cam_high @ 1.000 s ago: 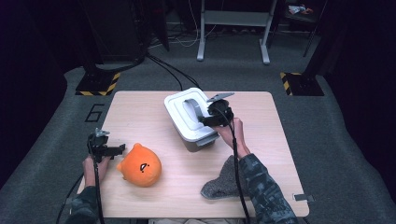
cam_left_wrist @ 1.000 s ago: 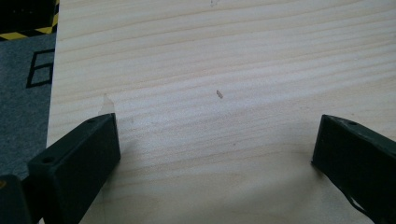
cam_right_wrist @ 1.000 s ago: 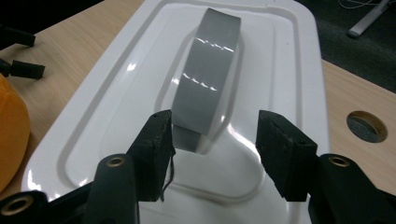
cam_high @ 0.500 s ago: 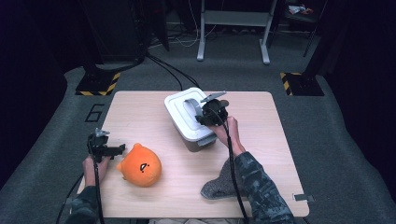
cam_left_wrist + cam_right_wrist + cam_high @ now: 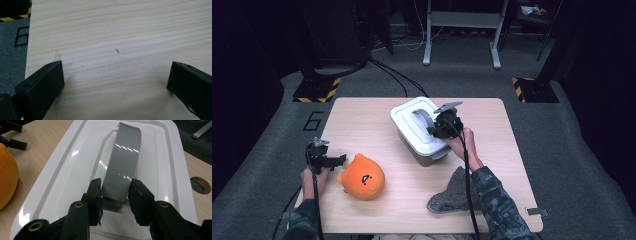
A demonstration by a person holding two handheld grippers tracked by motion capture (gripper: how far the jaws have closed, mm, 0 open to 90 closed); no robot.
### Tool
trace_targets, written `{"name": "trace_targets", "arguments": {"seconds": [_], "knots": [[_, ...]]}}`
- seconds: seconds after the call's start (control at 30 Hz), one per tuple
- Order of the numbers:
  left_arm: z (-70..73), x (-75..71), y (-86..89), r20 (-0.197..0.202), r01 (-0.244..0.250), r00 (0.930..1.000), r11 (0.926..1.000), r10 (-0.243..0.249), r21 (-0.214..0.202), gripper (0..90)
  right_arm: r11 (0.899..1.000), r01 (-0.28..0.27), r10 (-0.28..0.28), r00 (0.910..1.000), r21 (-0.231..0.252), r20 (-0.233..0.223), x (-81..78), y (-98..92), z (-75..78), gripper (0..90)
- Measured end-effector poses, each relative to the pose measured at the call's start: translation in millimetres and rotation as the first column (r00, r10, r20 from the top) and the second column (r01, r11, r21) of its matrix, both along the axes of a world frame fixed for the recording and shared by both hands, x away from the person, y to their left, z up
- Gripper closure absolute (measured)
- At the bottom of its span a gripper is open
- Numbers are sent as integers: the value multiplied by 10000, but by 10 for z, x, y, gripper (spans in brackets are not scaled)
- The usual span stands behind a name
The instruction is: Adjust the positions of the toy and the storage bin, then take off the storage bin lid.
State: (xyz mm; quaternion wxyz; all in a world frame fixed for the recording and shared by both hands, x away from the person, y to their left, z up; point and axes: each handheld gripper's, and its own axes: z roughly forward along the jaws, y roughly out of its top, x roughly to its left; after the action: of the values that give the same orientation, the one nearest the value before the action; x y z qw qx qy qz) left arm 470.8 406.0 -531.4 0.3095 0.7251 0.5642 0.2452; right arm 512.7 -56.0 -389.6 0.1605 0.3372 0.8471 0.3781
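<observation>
A white box [image 5: 419, 145] with a white lid [image 5: 62, 170] stands mid-table. A grey strap handle [image 5: 125, 157] arches over the lid [image 5: 409, 125]. My right gripper [image 5: 116, 187] has just been closing and is now shut on the near end of that handle [image 5: 422, 116], with both pads against its edges. In the high view the right gripper [image 5: 432, 129] reaches over the lid from the right. My left gripper [image 5: 115, 75] is open with only bare wood between its fingers [image 5: 47, 80]. It rests at the table's left edge [image 5: 339, 160], beside the orange plush.
An orange round plush toy [image 5: 362, 177] lies front left on the wooden table [image 5: 362, 120], and its edge shows in the right gripper view [image 5: 7, 177]. A grey cloth [image 5: 452, 195] lies front right under the right forearm. A round hole [image 5: 198, 185] is in the tabletop beyond the box.
The right gripper has edged slightly left over the lid onto the grey handle. The left gripper, plush and cloth have stayed put.
</observation>
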Motion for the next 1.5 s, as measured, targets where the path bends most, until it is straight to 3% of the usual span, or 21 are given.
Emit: {"name": "trace_targets", "arguments": {"seconds": [0.37, 0.43, 0.53, 0.57, 0.73, 0.93, 1.1, 1.5], "knots": [[1, -2, 0, -10, -7, 10000, 10000, 7, 13, 2, 9986, -536, 535, 9982, -39, -289, -113, -104, 20, 634], [1, -1, 0, -13, -5, 10000, 10000, 5, 12, 2, 9991, -434, 432, 9978, -28, -499, -144, -111, 33, 623], [1, -1, 0, -16, -2, 10000, 10000, 2, 16, 2, 9984, -557, 556, 9981, -10, -274, -131, -123, 58, 469], [1, -1, 1, -18, 5, 10000, 10000, -5, 21, 2, 9987, -495, 498, 9986, 146, -184, -124, -117, 76, 463], [0, -1, -2, -1, -25, 10000, 10000, 25, -8, 2, 9991, -309, 304, 9994, 280, 178, -19, 15, 171, 487], [1, -1, 0, -19, -6, 10000, 10000, 6, 19, 2, 9998, -162, 164, 9996, -92, 240, 114, 183, 173, 570], [-1, -1, -5, 14, -47, 10000, 10000, 47, -40, 2, 9996, 41, -34, 9996, -287, 270, 133, 203, 148, 579], [1, -1, -1, -14, -14, 10000, 10000, 14, 13, 2, 9997, 214, -209, 9993, -150, 300, 128, 192, 148, 660]]}}
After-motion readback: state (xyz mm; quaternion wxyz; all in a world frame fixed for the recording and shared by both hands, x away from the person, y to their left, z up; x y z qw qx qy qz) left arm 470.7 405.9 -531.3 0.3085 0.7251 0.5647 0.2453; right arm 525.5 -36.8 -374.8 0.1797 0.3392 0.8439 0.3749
